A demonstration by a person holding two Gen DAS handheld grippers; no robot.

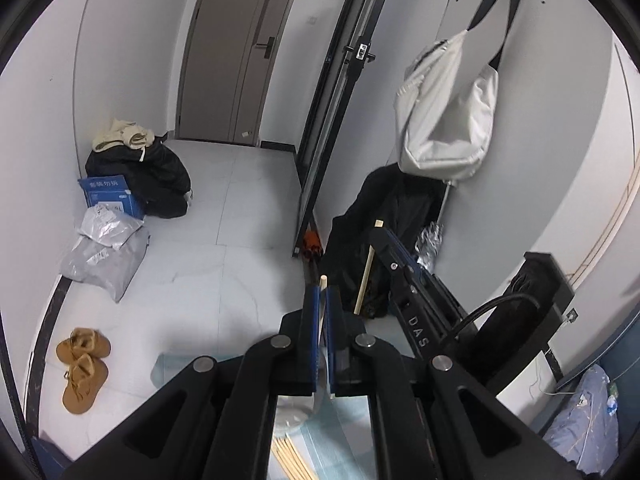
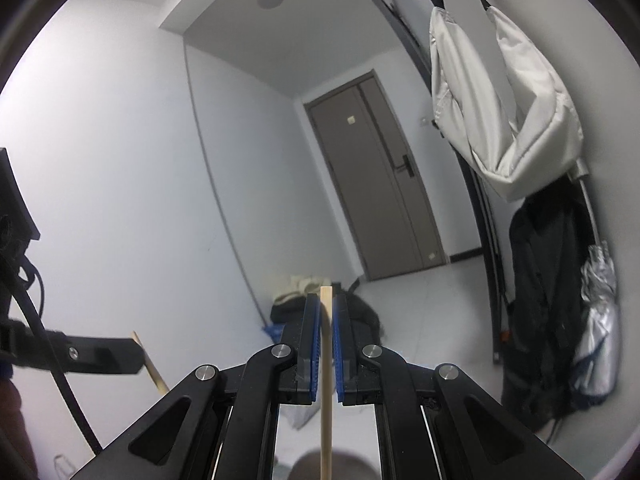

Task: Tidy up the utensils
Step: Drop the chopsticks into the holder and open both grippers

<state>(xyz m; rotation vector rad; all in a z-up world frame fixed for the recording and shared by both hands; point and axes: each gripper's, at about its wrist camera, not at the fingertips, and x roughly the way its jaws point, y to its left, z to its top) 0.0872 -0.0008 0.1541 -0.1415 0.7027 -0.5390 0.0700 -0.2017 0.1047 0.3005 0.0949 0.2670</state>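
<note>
In the left wrist view my left gripper (image 1: 322,293) is shut on a thin wooden chopstick (image 1: 323,280), whose tip pokes out just past the blue pads. To its right, my right gripper (image 1: 380,236) grips another chopstick (image 1: 365,280) that slants down from it. The right wrist view shows the right gripper (image 2: 326,300) shut on that upright chopstick (image 2: 326,380). At the left edge there, the left gripper (image 2: 136,350) holds its chopstick (image 2: 151,366). Several more chopsticks (image 1: 290,458) lie below on a light-blue mat (image 1: 340,440).
Both grippers are raised over a tiled floor (image 1: 208,264). A white bag (image 1: 444,120) and a black coat (image 1: 360,216) hang on the right wall. A brown door (image 1: 236,52) is ahead. Parcels (image 1: 106,248), a blue box (image 1: 112,196) and tan shoes (image 1: 82,364) lie at left.
</note>
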